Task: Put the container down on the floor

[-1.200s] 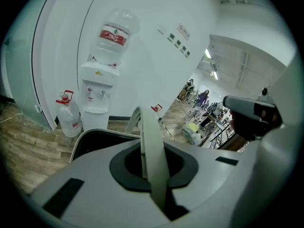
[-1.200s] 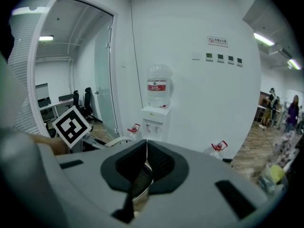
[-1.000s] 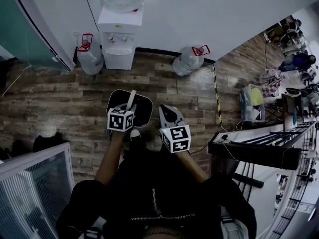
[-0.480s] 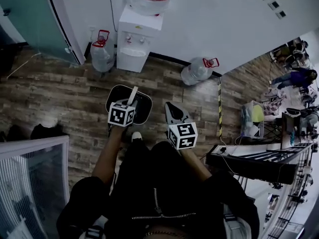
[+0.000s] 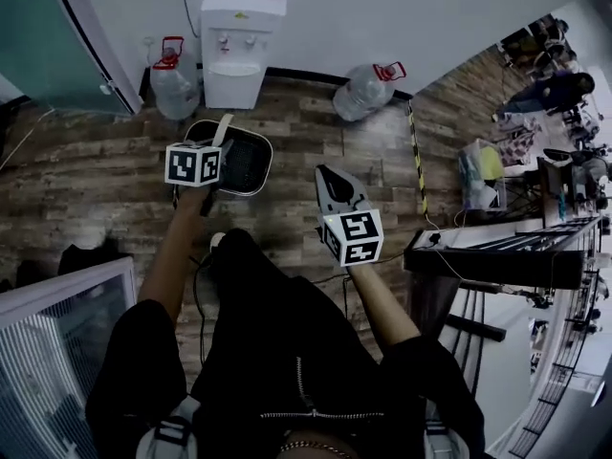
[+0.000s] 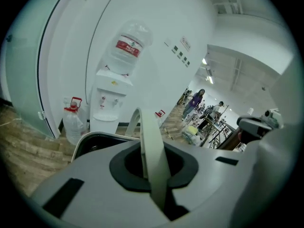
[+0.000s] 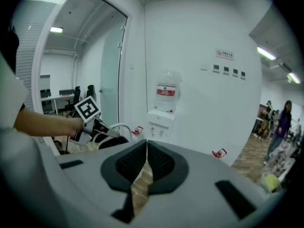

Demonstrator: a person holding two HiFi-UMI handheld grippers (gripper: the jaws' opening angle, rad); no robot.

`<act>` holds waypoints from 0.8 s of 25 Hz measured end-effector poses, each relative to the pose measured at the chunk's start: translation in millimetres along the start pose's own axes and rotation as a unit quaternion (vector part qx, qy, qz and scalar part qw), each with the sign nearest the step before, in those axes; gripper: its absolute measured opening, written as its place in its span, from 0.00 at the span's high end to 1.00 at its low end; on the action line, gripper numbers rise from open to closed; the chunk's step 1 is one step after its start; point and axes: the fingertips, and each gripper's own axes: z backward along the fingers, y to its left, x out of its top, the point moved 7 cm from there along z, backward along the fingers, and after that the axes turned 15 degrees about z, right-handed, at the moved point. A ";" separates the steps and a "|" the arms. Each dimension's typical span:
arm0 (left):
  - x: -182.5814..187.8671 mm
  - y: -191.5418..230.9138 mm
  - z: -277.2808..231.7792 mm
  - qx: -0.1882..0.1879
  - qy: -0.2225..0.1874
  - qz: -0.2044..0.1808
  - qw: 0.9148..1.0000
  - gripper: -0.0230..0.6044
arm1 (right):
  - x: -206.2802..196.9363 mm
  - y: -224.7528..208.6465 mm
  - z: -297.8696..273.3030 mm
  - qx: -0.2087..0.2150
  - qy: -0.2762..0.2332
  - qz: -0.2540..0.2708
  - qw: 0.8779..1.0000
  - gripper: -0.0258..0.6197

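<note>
Carrying the container [image 5: 267, 161] further left and nearer the water dispenser [image 5: 239, 41] than a second ago; trailing the right gripper [image 5: 330, 182] slightly to the right.

Clamping the left gripper [image 5: 216, 143] tight on the pale hoop handle [image 6: 151, 160], leaving the container hanging over the wood floor [image 5: 316, 142], not yet set down. Keeping the right jaws pressed together on nothing.

Judging the container rigid and probably light, apt to swing from the thin handle. Rating the top of that hoop the soundest hold.

Failing to make out any contents in the dark interior. Missing the underside and its clearance from the floor in every view.
</note>
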 end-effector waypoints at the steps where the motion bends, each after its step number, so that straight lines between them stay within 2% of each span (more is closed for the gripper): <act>1: -3.1 5.9 -4.7 -0.005 0.003 -0.010 1.000 0.93 | -5.7 6.4 0.1 -0.004 0.003 0.008 1.000 0.94; 6: -12.5 34.4 -24.8 -0.001 0.004 -0.057 0.998 0.93 | -25.5 42.1 -42.2 -0.011 0.022 0.008 1.000 0.94; 13: -28.4 69.0 -12.2 0.009 0.032 -0.030 0.999 0.93 | -9.1 87.4 -72.3 -0.001 0.048 -0.044 0.998 0.94; 20: -28.2 78.4 21.7 0.017 0.047 -0.022 0.999 0.93 | 25.5 106.4 -65.5 -0.002 0.066 -0.044 0.997 0.94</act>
